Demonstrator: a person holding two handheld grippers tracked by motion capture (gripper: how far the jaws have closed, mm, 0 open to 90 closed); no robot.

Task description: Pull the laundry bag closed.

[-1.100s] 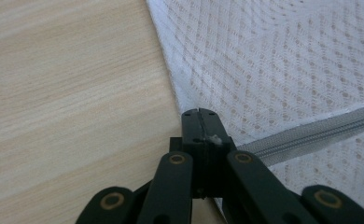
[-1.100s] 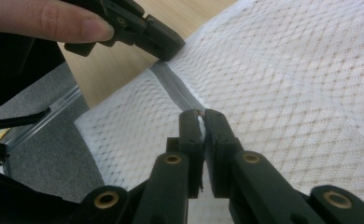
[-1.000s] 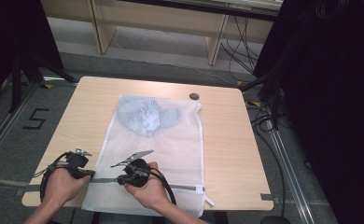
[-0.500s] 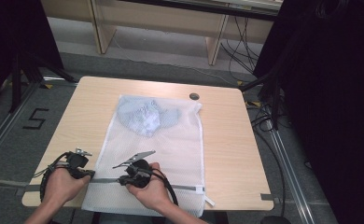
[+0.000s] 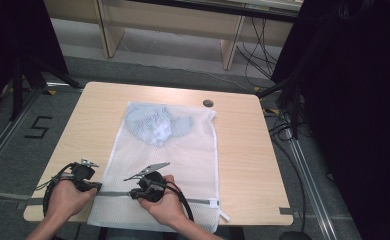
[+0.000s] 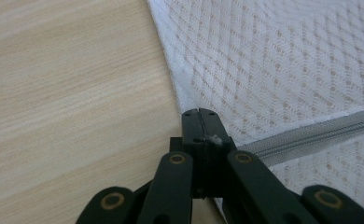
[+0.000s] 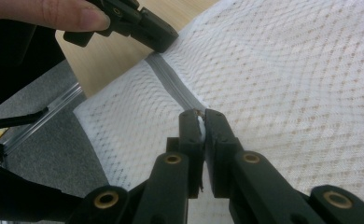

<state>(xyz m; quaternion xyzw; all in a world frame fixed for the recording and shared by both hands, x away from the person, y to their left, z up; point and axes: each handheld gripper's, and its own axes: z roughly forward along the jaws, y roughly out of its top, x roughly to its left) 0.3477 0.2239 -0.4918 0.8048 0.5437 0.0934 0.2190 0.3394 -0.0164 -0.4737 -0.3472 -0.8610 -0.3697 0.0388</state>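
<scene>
two grippers work a white mesh laundry bag (image 5: 183, 165) lying along the wooden table's (image 5: 243, 160) near edge: left gripper (image 6: 199, 114) clamps the bag's left edge to anchor it, while right gripper (image 7: 199, 114) pinches the grey zipper (image 7: 173, 84) pull, apparently for sliding.

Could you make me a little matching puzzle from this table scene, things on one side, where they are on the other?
Things:
1. left hand-held gripper
2. right hand-held gripper
3. blue garment
4. round dark disc

Places:
A. on bare wood beyond the mesh bag
B. inside the bag's far end
C. shut at the zipper's end on the bag's left edge
D. shut on the zipper farther along

Pairs: 1-C, 2-D, 3-B, 4-A
</scene>
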